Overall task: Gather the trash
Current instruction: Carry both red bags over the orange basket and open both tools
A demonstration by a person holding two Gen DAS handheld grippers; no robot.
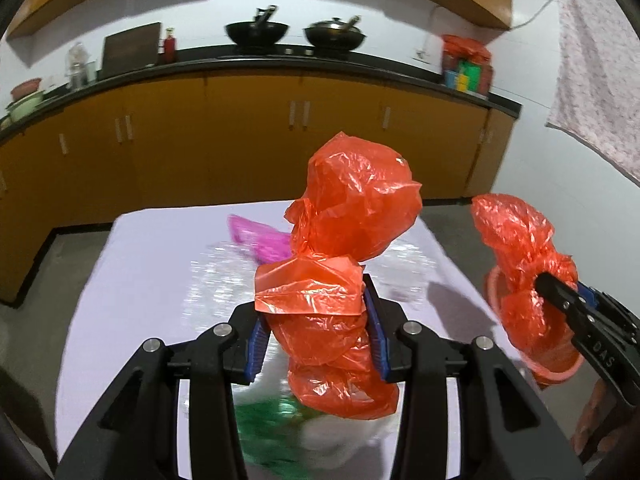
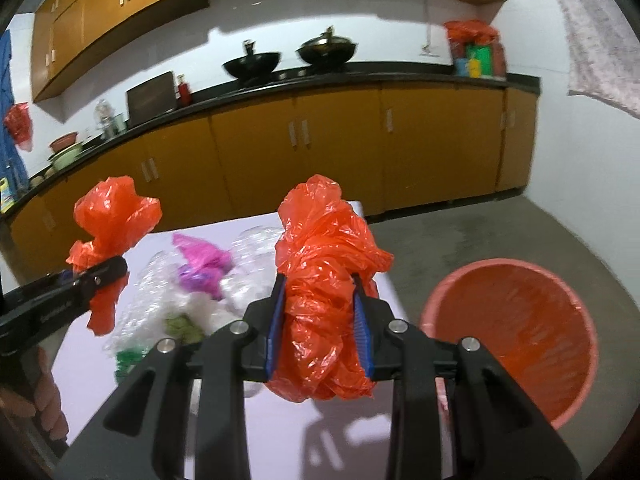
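Note:
In the left wrist view my left gripper (image 1: pixel 318 320) is shut on a crumpled orange plastic bag (image 1: pixel 352 208), held above the white-covered table (image 1: pixel 132 264). To its right, my right gripper (image 1: pixel 540 280) grips a second orange bag (image 1: pixel 516 240). In the right wrist view my right gripper (image 2: pixel 320 312) is shut on that orange bag (image 2: pixel 324 240), and my left gripper (image 2: pixel 108 270) at the left holds its own orange bag (image 2: pixel 116 216). Pink plastic (image 2: pixel 204 260), clear plastic wrap (image 2: pixel 156 304) and green scraps (image 2: pixel 128 356) lie on the table (image 2: pixel 320 432).
A red bin (image 2: pixel 512 332) lined with orange plastic stands on the floor right of the table. Orange kitchen cabinets (image 2: pixel 340 140) with a black counter and two woks (image 1: pixel 256 32) run along the back wall. A person's hand (image 2: pixel 44 408) shows at the lower left.

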